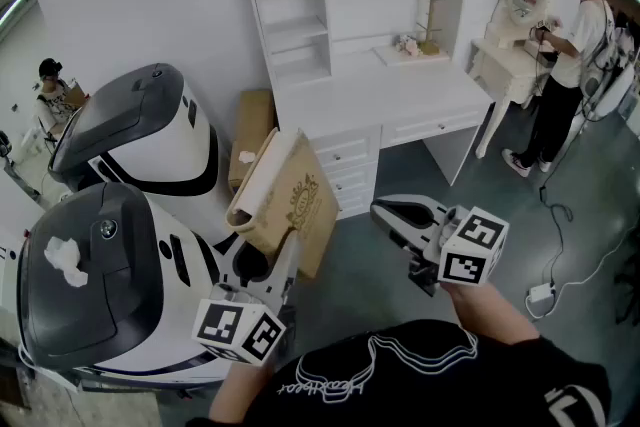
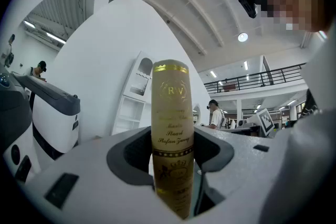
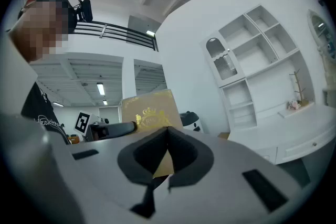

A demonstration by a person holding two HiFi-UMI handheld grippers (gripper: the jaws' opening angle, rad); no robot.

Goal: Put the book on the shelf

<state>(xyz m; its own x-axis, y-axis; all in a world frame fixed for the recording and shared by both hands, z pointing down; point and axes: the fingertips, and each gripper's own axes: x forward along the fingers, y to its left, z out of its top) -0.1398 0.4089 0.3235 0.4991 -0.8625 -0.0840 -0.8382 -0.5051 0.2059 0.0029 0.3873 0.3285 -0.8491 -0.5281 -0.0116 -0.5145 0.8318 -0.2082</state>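
The book is tan with gold print and stands tilted in the air in front of me. My left gripper is shut on its lower edge. In the left gripper view the gold spine stands upright between the two jaws of that gripper, which press on both sides. My right gripper hangs to the right of the book, apart from it, its jaws meeting at the tips with nothing held. The book's cover shows behind them. The white shelf unit with open compartments stands over a white desk straight ahead.
Two white pod-shaped machines with dark lids stand close at my left. A cardboard box leans beside the desk. At the right a person stands at a white vanity. A cable and adapter lie on the floor.
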